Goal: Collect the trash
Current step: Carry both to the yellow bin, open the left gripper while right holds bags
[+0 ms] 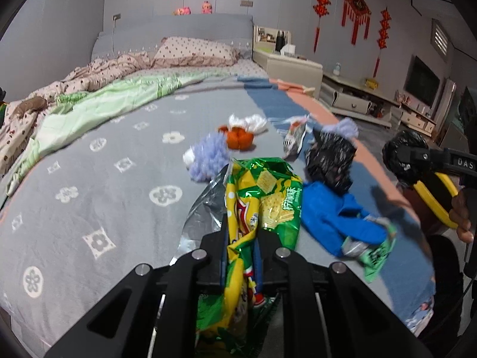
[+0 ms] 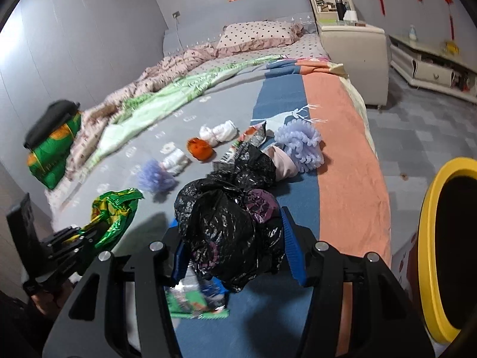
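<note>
My left gripper is pinched nearly closed on the green-and-yellow snack wrapper, lifted just above the grey bedspread. My right gripper sits about half open around a crumpled black plastic bag, pads pressing its sides (a second black bag lies behind). The yellow-rimmed bin stands right of the bed.

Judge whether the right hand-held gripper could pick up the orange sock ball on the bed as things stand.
Probably not yet. The right hand-held gripper is already shut on a crumpled black plastic bag that fills its jaws, and another black bag lies between it and the orange sock ball.
</note>
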`<state>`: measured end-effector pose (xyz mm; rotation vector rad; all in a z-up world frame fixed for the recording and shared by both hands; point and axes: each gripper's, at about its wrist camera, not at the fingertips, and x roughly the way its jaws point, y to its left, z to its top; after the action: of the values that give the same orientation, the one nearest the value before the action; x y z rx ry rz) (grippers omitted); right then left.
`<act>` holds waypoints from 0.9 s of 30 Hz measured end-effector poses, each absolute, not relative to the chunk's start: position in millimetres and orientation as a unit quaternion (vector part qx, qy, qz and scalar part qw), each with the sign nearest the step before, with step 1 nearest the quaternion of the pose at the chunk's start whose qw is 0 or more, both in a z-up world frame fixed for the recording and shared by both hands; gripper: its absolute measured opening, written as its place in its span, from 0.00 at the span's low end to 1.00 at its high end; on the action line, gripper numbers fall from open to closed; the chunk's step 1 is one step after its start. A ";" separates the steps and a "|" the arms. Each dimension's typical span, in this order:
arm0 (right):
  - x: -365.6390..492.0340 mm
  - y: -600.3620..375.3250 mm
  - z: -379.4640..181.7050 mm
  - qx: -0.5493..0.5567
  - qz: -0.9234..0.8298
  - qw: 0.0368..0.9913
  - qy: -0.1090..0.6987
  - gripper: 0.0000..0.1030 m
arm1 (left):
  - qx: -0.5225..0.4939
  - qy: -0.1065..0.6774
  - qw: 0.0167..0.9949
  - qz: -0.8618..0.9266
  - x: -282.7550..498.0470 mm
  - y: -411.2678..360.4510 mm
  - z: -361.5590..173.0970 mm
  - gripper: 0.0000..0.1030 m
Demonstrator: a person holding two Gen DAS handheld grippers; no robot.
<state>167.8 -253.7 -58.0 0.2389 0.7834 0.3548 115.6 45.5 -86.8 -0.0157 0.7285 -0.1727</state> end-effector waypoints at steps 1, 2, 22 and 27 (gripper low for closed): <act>164.1 -258.5 -50.7 0.126 0.173 0.902 0.375 0.50 | -0.008 0.350 0.933 -0.084 114.2 43.9 -79.7 0.12; 162.0 -261.1 -46.8 0.130 0.174 0.902 0.373 0.50 | -0.009 0.347 0.934 -0.085 113.7 42.6 -73.9 0.12; 84.0 -386.2 69.5 0.178 0.112 0.941 0.264 0.50 | 0.037 0.285 0.943 -0.168 129.5 -80.7 22.5 0.12; 72.4 -428.2 90.9 0.178 0.073 0.952 0.238 0.51 | 0.044 0.272 0.940 -0.202 139.4 -123.9 40.6 0.12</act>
<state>72.4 -428.2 90.9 0.3628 0.4836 0.1493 139.4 -123.9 40.6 0.0902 0.5550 -0.4114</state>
